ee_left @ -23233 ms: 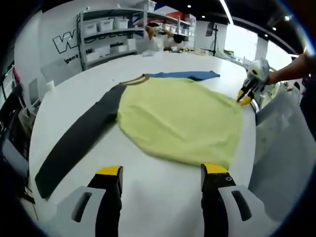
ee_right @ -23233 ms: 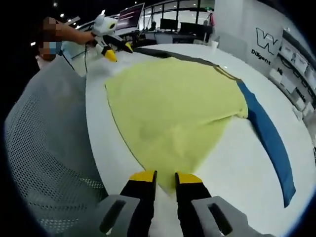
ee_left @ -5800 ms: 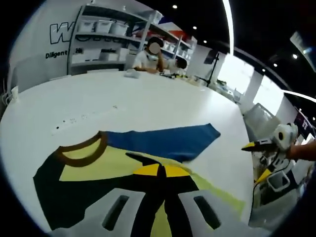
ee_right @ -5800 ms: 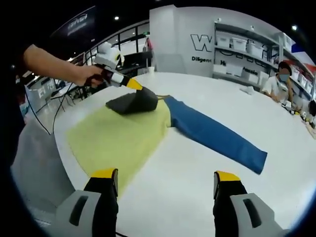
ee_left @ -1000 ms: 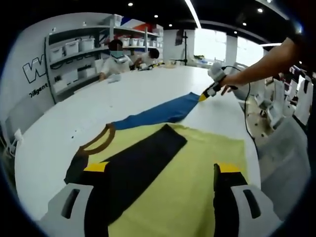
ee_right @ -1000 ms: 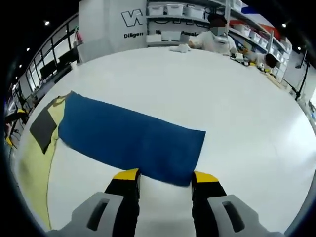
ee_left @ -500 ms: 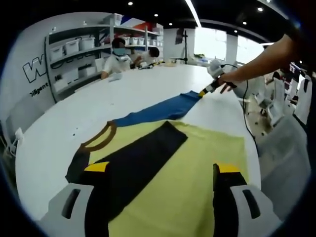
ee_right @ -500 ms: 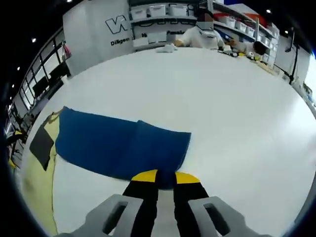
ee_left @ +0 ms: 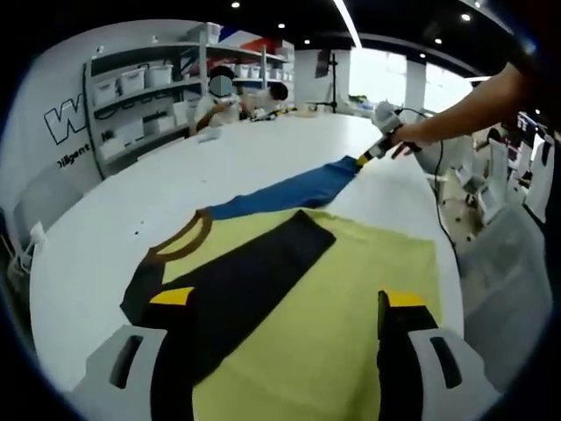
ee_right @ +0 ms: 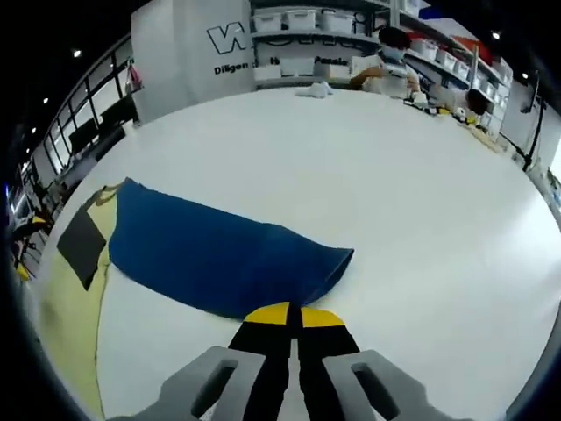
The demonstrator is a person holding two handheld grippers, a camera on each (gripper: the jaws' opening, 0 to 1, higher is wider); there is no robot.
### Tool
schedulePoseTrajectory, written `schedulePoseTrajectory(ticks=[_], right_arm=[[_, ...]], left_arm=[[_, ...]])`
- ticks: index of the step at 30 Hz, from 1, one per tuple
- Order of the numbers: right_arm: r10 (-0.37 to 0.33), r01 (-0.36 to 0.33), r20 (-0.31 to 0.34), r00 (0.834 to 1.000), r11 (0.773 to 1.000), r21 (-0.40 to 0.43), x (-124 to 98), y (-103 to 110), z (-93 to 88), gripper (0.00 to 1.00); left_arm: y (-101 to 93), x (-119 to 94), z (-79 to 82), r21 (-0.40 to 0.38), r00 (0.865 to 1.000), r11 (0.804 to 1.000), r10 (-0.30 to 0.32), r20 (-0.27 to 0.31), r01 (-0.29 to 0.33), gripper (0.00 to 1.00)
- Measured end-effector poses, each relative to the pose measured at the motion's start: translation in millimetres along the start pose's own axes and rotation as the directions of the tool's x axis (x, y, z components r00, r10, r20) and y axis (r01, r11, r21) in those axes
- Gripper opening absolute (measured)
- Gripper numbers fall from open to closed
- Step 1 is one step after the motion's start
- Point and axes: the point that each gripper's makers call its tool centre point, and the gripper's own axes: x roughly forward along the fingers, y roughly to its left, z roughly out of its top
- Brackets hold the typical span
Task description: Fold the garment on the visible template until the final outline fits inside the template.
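Observation:
A yellow shirt body (ee_left: 351,281) lies on the white table (ee_left: 131,219), with a dark sleeve (ee_left: 237,281) folded across it and a brown collar (ee_left: 180,241) at the left. Its blue sleeve (ee_left: 289,193) stretches away towards my right gripper (ee_left: 361,161), held in a hand. My left gripper (ee_left: 287,298) hovers open over the yellow body with nothing between its jaws. In the right gripper view, my right gripper (ee_right: 289,313) is shut on the cuff end of the blue sleeve (ee_right: 210,254), which is lifted and bunched; the yellow body (ee_right: 61,307) and dark sleeve end (ee_right: 83,237) lie at the left.
People sit at the table's far side (ee_right: 386,57) in front of shelves with boxes (ee_left: 140,83). A white cloth (ee_right: 317,88) lies on the far table edge. Grey mesh chairs (ee_left: 500,263) stand at the right of the table. Broad bare tabletop (ee_right: 421,193) extends beyond the blue sleeve.
My right gripper went from open astride the blue cuff to shut on it, and has lifted and pulled the sleeve end so it bunches. My left gripper stays open and still.

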Motion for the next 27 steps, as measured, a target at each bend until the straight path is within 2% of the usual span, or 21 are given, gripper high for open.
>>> schedulePoseTrajectory(ticks=[6,10,16,27], right_arm=[[0.014,-0.014,0.043,0.999,1.0,-0.008,-8,6,17.9,0.0],[0.037,-0.034,0.068,0.997,0.998,-0.048,-15,17,32.0,0.0],[0.082,-0.075,0.114,0.99,0.995,-0.064,-25,36,52.9,0.0],[0.144,-0.129,0.128,0.981,0.984,-0.125,-36,70,70.8,0.0]], left_arm=[[0.3,-4,-4.9,-0.013,1.0,1.0,0.011,0.0,-0.011,0.89],[0.1,-8,-7.9,-0.015,1.0,1.0,0.019,-0.001,-0.019,0.89],[1.6,-17,-14.7,-0.015,0.999,0.999,0.035,-0.004,-0.035,0.88],[4.9,-28,-21.7,-0.046,0.998,0.997,0.066,0.004,-0.066,0.91]])
